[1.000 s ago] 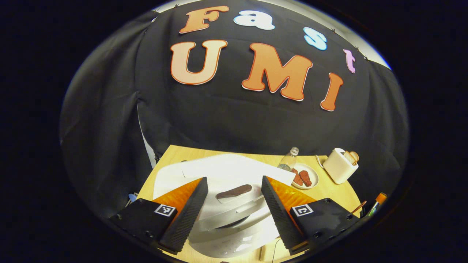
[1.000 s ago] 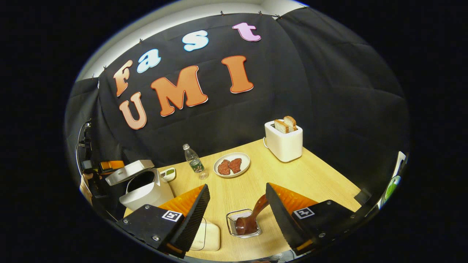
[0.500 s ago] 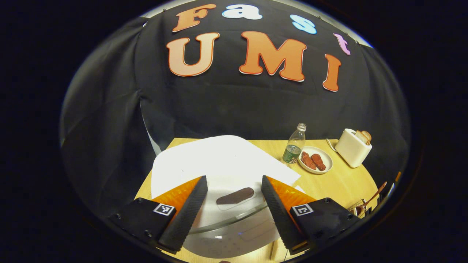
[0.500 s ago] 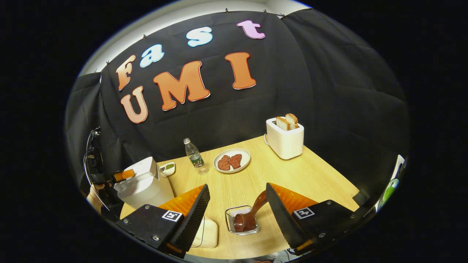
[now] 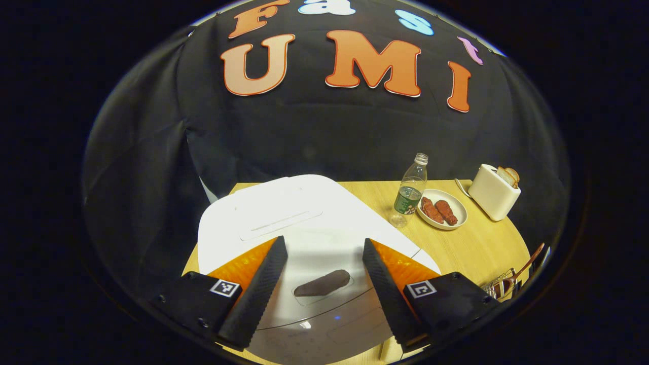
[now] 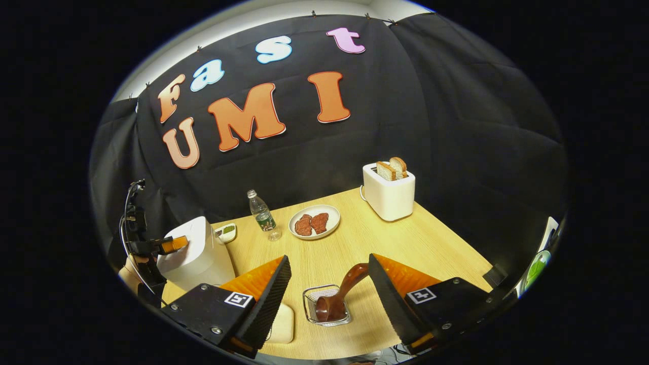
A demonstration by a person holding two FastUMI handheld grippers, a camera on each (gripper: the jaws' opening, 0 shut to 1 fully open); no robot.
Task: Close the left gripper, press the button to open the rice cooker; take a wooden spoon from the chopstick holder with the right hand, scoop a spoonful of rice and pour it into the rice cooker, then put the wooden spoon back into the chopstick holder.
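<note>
1. We see the rice cooker (image 5: 284,218), white and boxy with rounded edges, standing at the near left corner of the table; its lid is down, with a long shallow recess across the top.
2. On its sloping front we see a dark oblong button (image 5: 322,283), with a small blue light below it.
3. We see the wooden spoon (image 6: 340,294), dark brown, bowl down in the chopstick holder, its handle leaning up to the right.
4. The chopstick holder (image 6: 324,305) is a small wire basket, upright on the table, well apart from the rice cooker.
</note>
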